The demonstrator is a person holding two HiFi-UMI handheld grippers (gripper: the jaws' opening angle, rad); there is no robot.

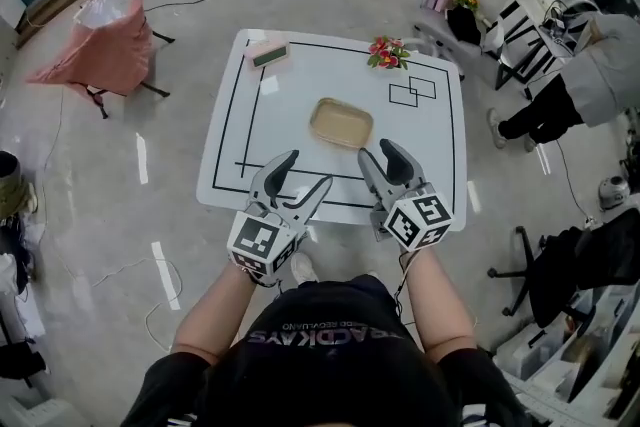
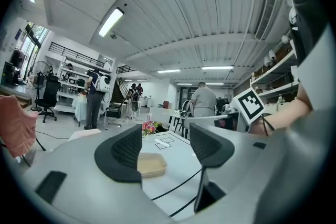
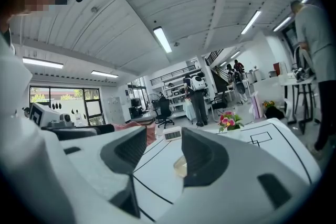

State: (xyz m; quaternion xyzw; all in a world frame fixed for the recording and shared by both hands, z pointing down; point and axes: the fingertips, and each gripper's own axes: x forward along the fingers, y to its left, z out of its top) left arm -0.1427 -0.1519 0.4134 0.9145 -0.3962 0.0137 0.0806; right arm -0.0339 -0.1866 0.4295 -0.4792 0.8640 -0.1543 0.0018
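A white table (image 1: pixel 225 165) marked with black lines carries a shallow tan tray (image 1: pixel 341 123) near its middle. My left gripper (image 1: pixel 303 174) hovers over the near edge, open, nothing between its fingers. My right gripper (image 1: pixel 379 155) sits beside it, also open and empty, just short of the tray. In the left gripper view the tray (image 2: pixel 151 164) shows between the open jaws of the left gripper (image 2: pixel 164 149). In the right gripper view the right gripper (image 3: pixel 164 155) frames a sliver of the tray (image 3: pixel 179 167).
A bunch of pink and red flowers (image 1: pixel 388 52) lies at the far right of the table, a small scale with a dark display (image 1: pixel 268 54) at the far left. A pink-draped stand (image 1: pixel 105 40) is left of the table; chairs and people stand around.
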